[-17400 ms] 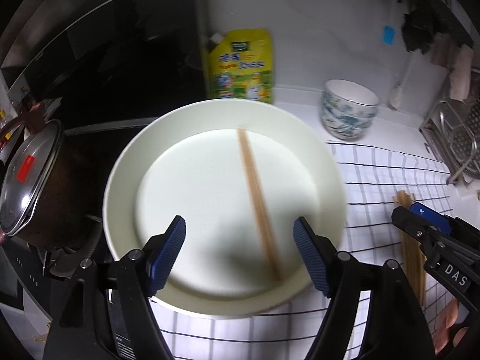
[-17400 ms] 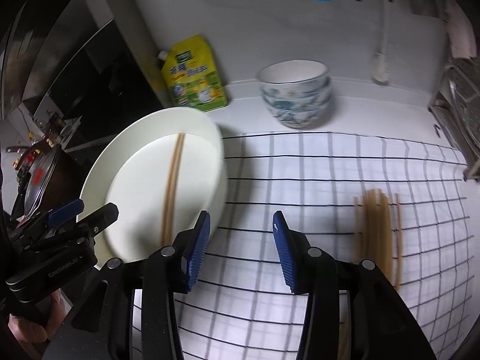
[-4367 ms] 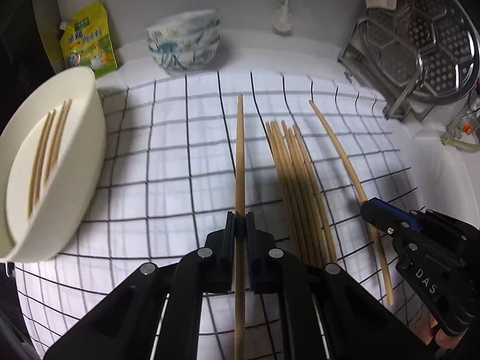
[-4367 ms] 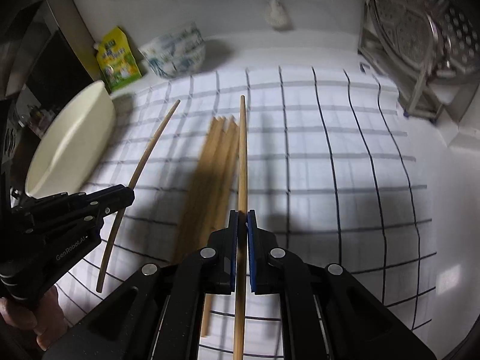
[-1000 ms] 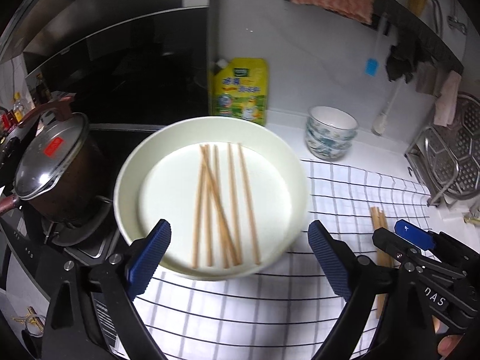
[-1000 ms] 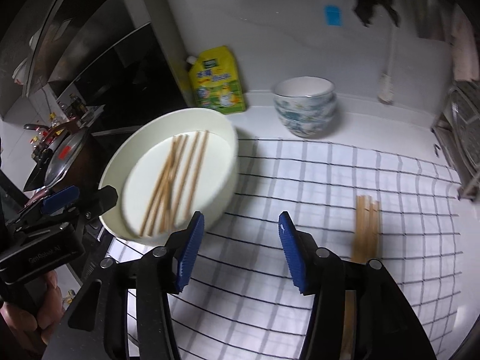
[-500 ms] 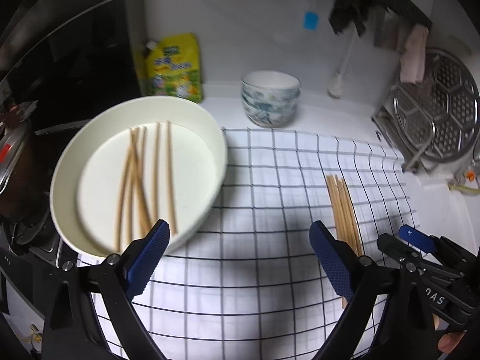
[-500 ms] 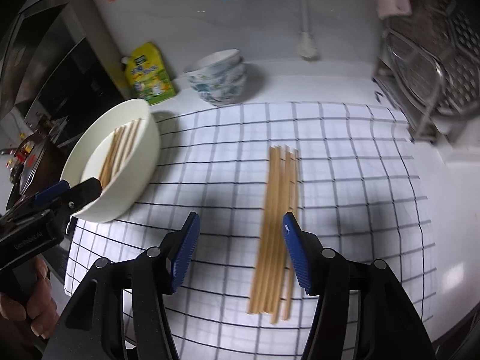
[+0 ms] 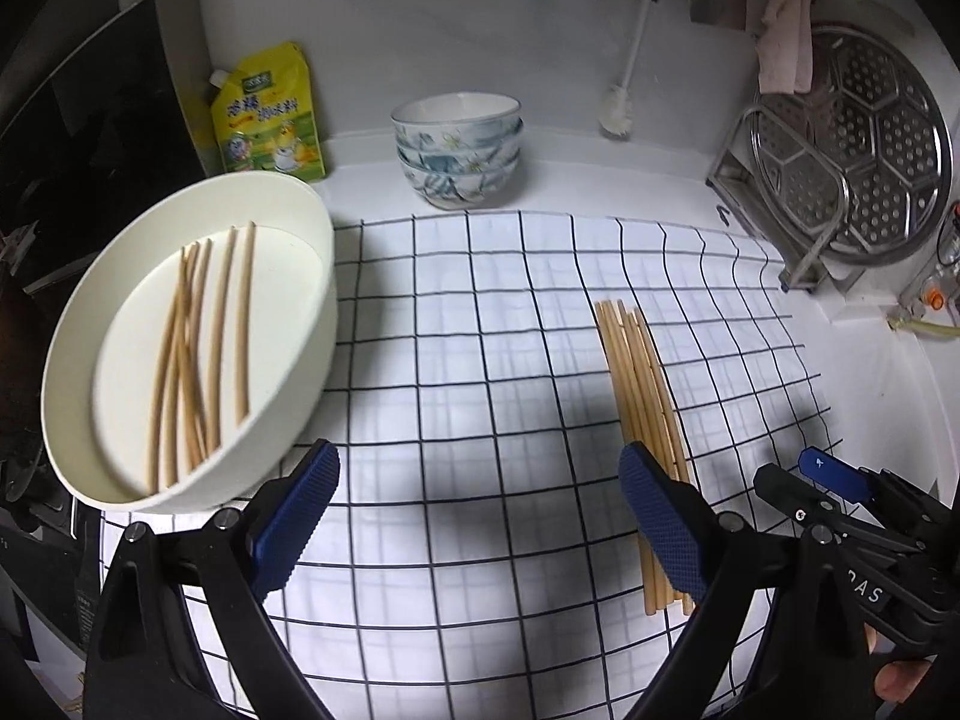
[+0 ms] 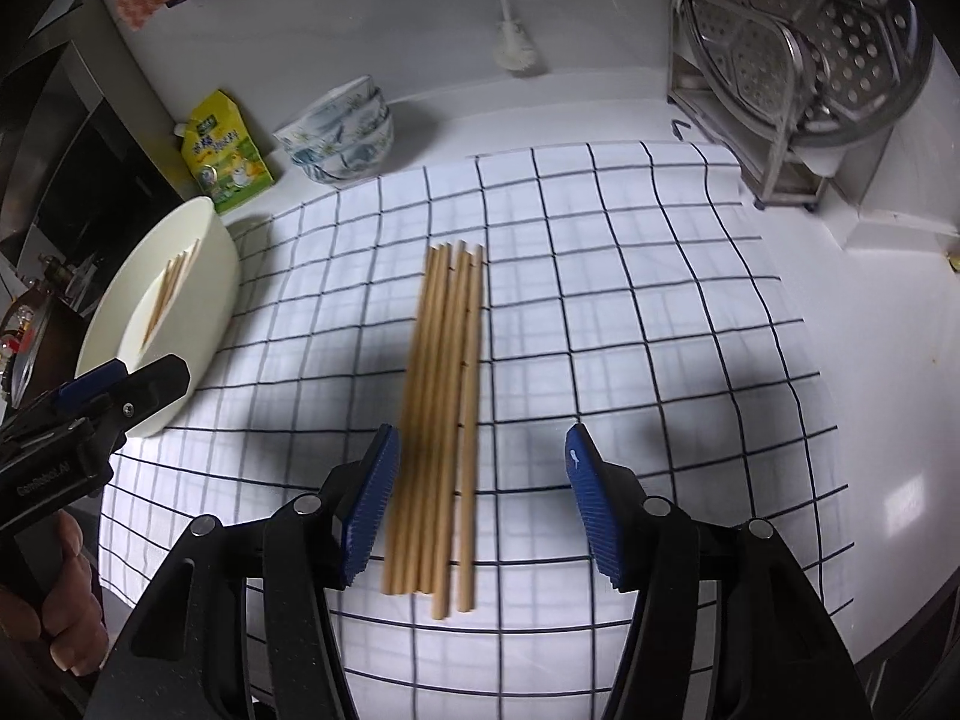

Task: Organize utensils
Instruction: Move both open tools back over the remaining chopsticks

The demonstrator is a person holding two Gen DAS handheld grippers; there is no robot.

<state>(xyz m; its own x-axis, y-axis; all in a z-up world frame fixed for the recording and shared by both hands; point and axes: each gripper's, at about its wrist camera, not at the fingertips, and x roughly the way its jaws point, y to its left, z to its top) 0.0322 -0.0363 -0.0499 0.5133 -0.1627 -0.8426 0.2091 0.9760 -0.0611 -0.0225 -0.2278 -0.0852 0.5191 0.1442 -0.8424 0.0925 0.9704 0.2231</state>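
Your right gripper point(image 10: 480, 501) is spread wide and holds nothing, poised above the near end of the chopstick bundle point(image 10: 444, 420) lying on the checked cloth point(image 10: 660, 330). Your left gripper point(image 9: 480, 528) is also spread and empty, near the white bowl point(image 9: 312, 324) at the cloth's left edge, which holds several chopsticks point(image 9: 198, 348).

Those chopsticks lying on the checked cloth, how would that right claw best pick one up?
Probably take the outermost stick of the chopsticks near its close end, from above, right gripper straddling it crosswise. They lie flat, packed side by side and pointing away; only an edge stick leaves finger room.
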